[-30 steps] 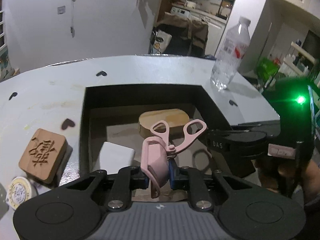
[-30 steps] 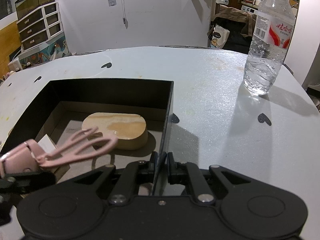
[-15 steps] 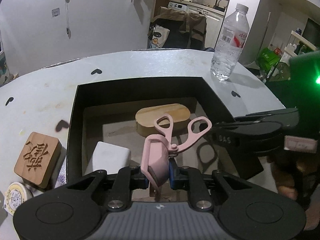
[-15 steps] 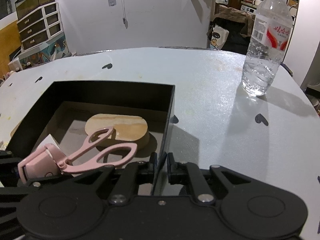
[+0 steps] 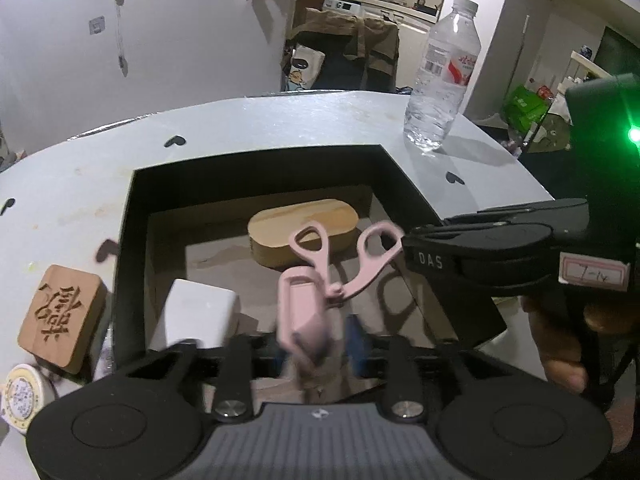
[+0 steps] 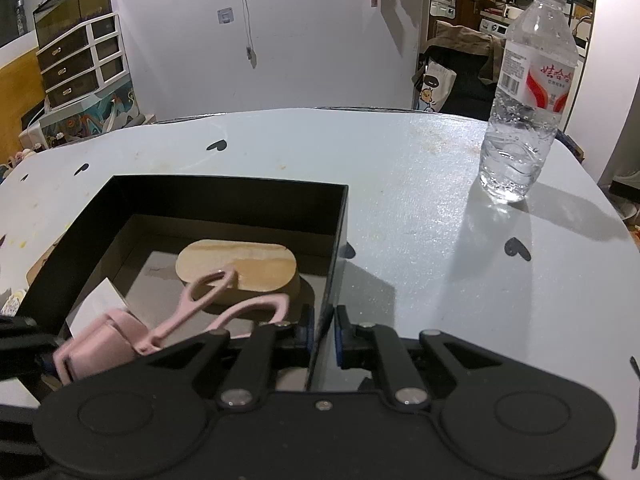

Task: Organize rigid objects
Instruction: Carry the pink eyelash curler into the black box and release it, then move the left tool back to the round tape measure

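Now the left gripper is opening its jaws, and the smooth pink plastic eyelash curler with two loop handles sits loose between them, over the near edge of the black cardboard box. Meanwhile the right gripper pinches the box's thin right wall.

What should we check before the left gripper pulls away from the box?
1. Left gripper jaws opening, pink eyelash curler between them, blurred: released or not, cannot tell.
2. Curler over the black box interior: ok.
3. Curler settled on the box floor: cannot tell.
4. Right gripper clamped on the box's right wall, steadying it: ok.
5. Wooden oval block and white block already in the box: ok.
6. Carved wooden tile and round tin outside the box on the table: not ok.
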A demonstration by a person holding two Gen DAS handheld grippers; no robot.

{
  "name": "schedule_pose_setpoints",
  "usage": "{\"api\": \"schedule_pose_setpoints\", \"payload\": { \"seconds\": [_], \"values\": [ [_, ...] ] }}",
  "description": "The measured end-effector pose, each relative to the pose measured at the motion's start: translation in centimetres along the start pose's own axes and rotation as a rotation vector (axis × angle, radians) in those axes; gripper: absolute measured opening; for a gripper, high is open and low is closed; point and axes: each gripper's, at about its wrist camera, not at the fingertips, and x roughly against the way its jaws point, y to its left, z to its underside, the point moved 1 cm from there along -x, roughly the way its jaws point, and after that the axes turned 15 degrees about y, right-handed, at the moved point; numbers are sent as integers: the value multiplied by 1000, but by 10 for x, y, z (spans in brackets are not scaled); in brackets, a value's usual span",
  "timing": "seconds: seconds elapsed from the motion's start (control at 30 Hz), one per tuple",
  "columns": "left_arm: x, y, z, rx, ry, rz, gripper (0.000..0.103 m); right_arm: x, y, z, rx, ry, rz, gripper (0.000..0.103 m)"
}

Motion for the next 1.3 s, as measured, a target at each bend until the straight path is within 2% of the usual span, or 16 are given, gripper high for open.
{"api": "schedule_pose_setpoints", "payload": {
  "seconds": [0.07,0.23,0.47,0.57,0.7,1.07,1.3],
  "values": [
    [5,-1,2,0,-10,-2,67,0,0,0,-1,0,-2,10],
    [17,-6,7,-18,-29,-15,69,1,1,0,0,0,-1,10],
    [28,-9,8,-35,-34,-15,81,1,1,0,1,0,-1,10],
    [30,-11,8,-43,-32,-25,83,1,1,0,0,0,-1,10],
    [33,-11,9,-33,-34,-27,95,1,1,0,0,0,-1,10],
    [50,-11,16,-33,-70,-69,103,1,1,0,0,0,-1,10],
    [71,13,32,6,-113,-141,103,1,1,0,0,0,-1,10]
  ]
}}
